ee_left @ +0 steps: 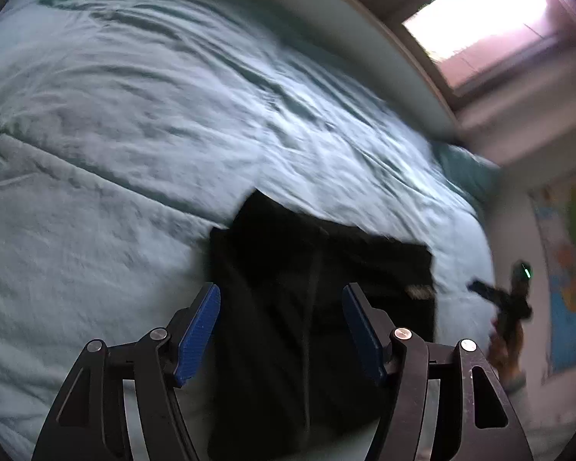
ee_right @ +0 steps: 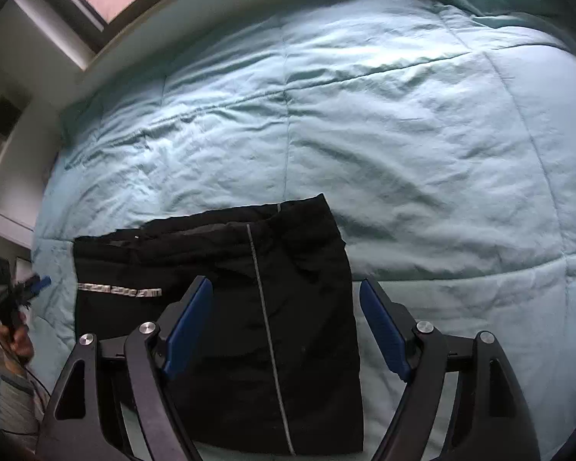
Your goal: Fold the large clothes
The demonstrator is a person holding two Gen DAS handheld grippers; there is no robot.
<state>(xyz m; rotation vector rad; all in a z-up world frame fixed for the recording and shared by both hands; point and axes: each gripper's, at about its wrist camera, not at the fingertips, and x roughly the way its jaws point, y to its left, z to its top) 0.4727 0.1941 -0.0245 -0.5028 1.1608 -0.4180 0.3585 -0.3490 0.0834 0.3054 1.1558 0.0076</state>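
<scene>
Only the right wrist view shows the grey stripe [ee_right: 263, 307] on the folded black garment [ee_right: 226, 307]. It lies on the bed [ee_right: 403, 134] beneath both spread, empty grippers: left gripper [ee_left: 281, 326], right gripper [ee_right: 286, 322].

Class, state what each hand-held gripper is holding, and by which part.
Nothing is held. The left hand-held gripper and right hand-held gripper are both open above the folded black garment.

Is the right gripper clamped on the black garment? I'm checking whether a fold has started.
No: the right gripper hangs with its jaws wide apart above the black garment, which lies on the light blue comforter.
</scene>
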